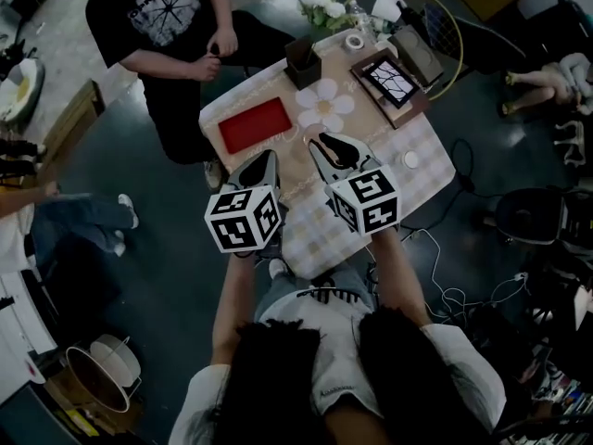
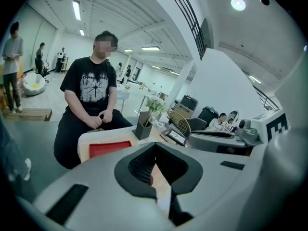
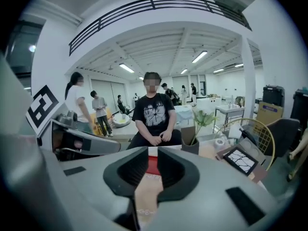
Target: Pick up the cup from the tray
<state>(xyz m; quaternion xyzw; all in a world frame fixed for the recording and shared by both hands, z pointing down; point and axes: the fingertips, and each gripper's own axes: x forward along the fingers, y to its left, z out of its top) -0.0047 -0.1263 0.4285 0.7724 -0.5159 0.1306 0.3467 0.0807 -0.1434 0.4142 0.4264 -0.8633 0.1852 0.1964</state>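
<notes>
Two handheld grippers are over the near half of a small table (image 1: 424,130), both pointing at its far side, side by side and close together.

Left gripper (image 2: 155,150): jaw tips together, only a thin slit lower down, nothing in it. It sits over the table's near-left part, just short of the red tray (image 1: 254,125).

Right gripper (image 3: 149,154): jaws narrow but with a clear gap, nothing between them. The tray's red and tan tabletop show through the gap. It sits over the table's middle, tips near the flower mat (image 1: 324,105).

Cup (image 1: 410,159): probably the small white round thing on the checked cloth by the table's right edge. It is too small to be sure. It is right of the right gripper, not touched, and well apart from the tray on the left side.

Far side of the table: a dark box (image 1: 302,61) with plant stems in it, a tape roll (image 1: 355,41) and a black frame (image 1: 389,79) holding a cracked-pattern picture. A gold wire chair (image 1: 447,28) stands behind the frame.

A person in a black tee (image 1: 153,12) sits at the far-left corner, hands together in the lap. Other people stand further back in the room.
</notes>
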